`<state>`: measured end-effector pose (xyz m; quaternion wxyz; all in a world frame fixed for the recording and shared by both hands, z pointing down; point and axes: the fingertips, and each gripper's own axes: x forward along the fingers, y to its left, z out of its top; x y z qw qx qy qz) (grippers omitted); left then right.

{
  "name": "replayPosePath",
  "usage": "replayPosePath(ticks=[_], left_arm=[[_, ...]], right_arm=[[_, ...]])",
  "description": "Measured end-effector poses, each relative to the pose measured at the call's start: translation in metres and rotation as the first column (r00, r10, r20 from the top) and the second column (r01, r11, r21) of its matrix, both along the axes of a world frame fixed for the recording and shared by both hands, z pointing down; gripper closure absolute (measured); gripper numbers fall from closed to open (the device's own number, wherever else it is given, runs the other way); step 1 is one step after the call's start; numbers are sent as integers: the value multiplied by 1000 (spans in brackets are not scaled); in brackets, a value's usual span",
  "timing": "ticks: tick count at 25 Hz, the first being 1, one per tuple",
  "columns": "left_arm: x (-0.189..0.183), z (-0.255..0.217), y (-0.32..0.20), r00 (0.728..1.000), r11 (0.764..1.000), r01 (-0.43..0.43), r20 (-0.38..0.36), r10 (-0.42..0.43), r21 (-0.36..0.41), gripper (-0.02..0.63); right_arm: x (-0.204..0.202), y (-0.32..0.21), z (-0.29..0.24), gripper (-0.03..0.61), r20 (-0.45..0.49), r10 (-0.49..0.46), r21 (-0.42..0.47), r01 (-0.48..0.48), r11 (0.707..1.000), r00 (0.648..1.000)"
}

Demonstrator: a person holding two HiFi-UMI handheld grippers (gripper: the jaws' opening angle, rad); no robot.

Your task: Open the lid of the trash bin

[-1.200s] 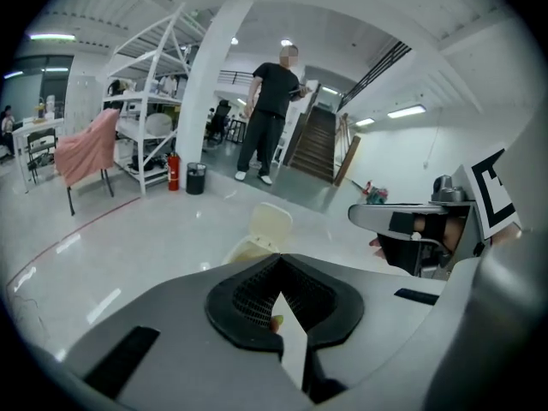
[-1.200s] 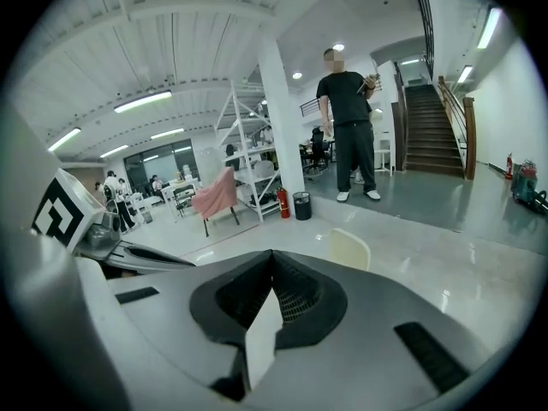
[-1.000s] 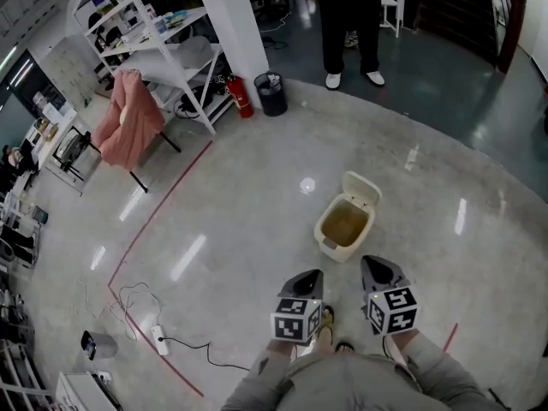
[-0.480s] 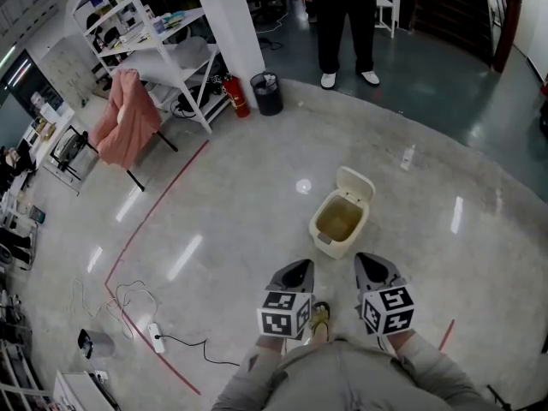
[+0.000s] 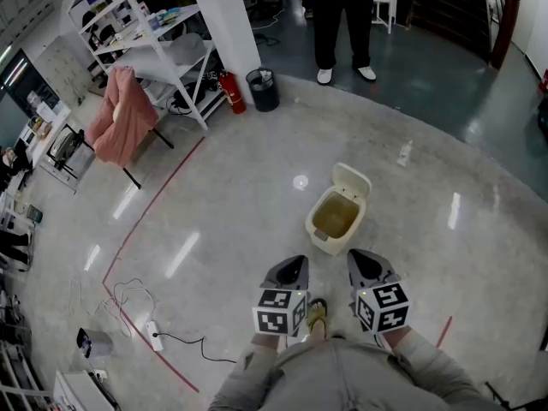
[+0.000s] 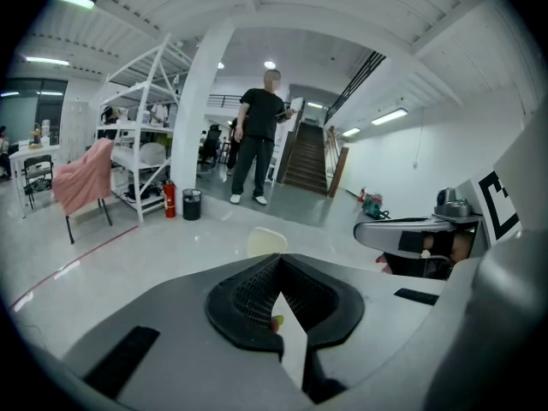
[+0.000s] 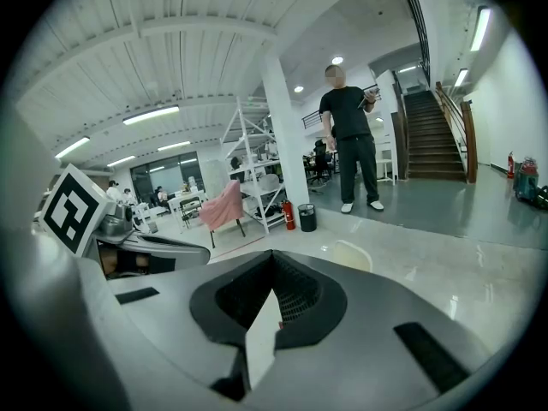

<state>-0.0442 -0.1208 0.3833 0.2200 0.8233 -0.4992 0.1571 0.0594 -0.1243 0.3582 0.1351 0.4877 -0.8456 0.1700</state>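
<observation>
A cream trash bin [image 5: 331, 221] stands on the polished concrete floor, straight ahead of me. Its lid [image 5: 351, 181] is tipped up at the far side and the inside shows open. My left gripper [image 5: 293, 266] and right gripper [image 5: 358, 259] hover side by side just short of the bin's near edge, touching nothing. Both have their jaws together with nothing between them. The raised lid [image 6: 266, 241] peeks over the left gripper [image 6: 278, 302] in its own view. In the right gripper view the same lid [image 7: 351, 253] shows beyond the right gripper [image 7: 272, 298].
A person in black [image 5: 341, 24] stands at the back near stairs. A small black bin [image 5: 262, 90], a red fire extinguisher [image 5: 229, 92] and a white shelf rack [image 5: 154, 50] lie far left. A pink cloth [image 5: 116, 114] hangs on a chair. A cable and power strip [image 5: 154, 336] lie near left.
Both grippers have come forward to sit nearer the bin's near edge. The lid stands up in all frames.
</observation>
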Motion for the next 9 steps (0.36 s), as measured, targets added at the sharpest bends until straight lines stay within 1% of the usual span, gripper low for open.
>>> replayPosePath(ticks=[9], left_arm=[[9, 0, 0, 1000, 1000, 2, 2, -2, -9, 609]], right_arm=[[7, 1, -1, 575, -6, -14, -8, 14, 1000, 1000]])
